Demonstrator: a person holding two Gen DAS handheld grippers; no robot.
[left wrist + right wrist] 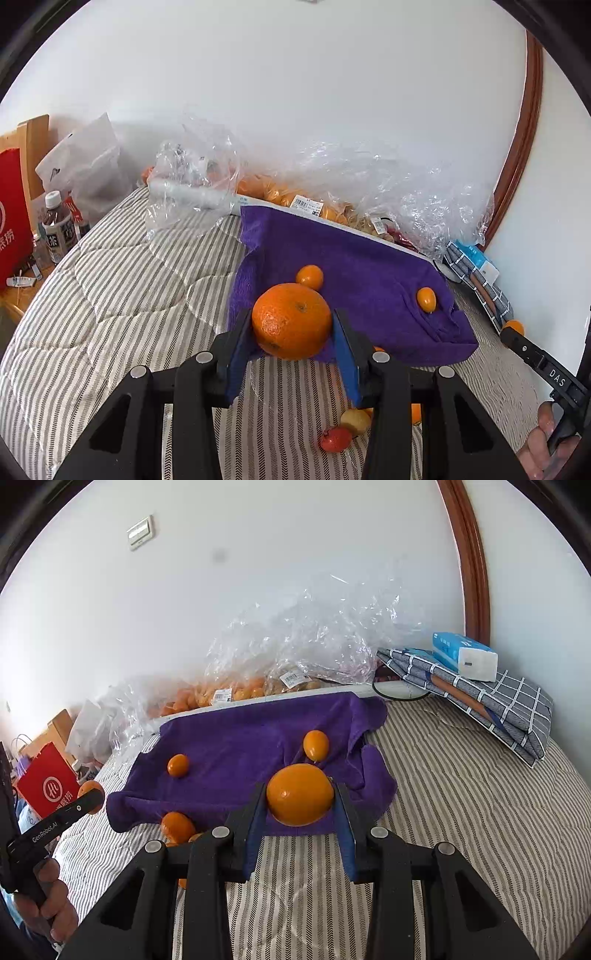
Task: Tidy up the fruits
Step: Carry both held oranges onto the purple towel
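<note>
My left gripper is shut on a large rough-skinned orange, held above the near edge of a purple towel spread on the striped bed. Two small kumquats lie on the towel. My right gripper is shut on a smooth oval kumquat over the towel's front edge. Two kumquats rest on the towel in the right wrist view. The left gripper with its orange shows at the left there.
Loose fruit lies on the bed in front of the towel: a red one, a yellow one, oranges. Clear plastic bags of oranges line the wall. Folded checked cloth with a tissue pack lies right. A red bag and bottles stand left.
</note>
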